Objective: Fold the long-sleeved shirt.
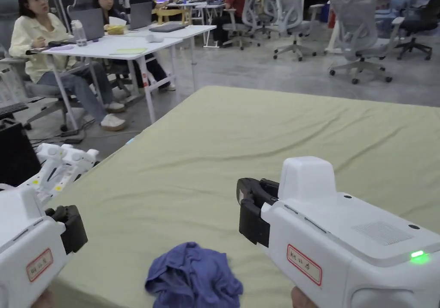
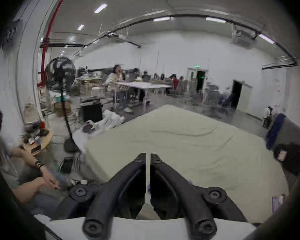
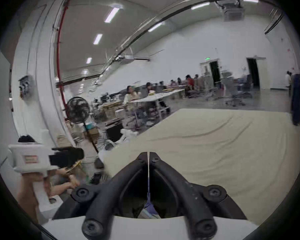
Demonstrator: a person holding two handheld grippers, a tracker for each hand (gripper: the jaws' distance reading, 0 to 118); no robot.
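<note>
So the purple shirt point(image 1: 193, 276) is just a crumpled heap at the near edge of the green-covered table point(image 1: 266, 149), untouched and with no clear long axis yet. It lies below and between both tools. The right gripper point(image 1: 251, 212) hovers just above it to the right, looking a bit nearer than the left gripper point(image 1: 71, 229). Both have jaws pinched together on nothing.

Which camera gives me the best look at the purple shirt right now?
The head view: the shirt lies crumpled on the green sheet, between the two grippers. The right gripper view catches a purple sliver of it below its shut jaws; the left gripper view shows barely a speck.
</note>
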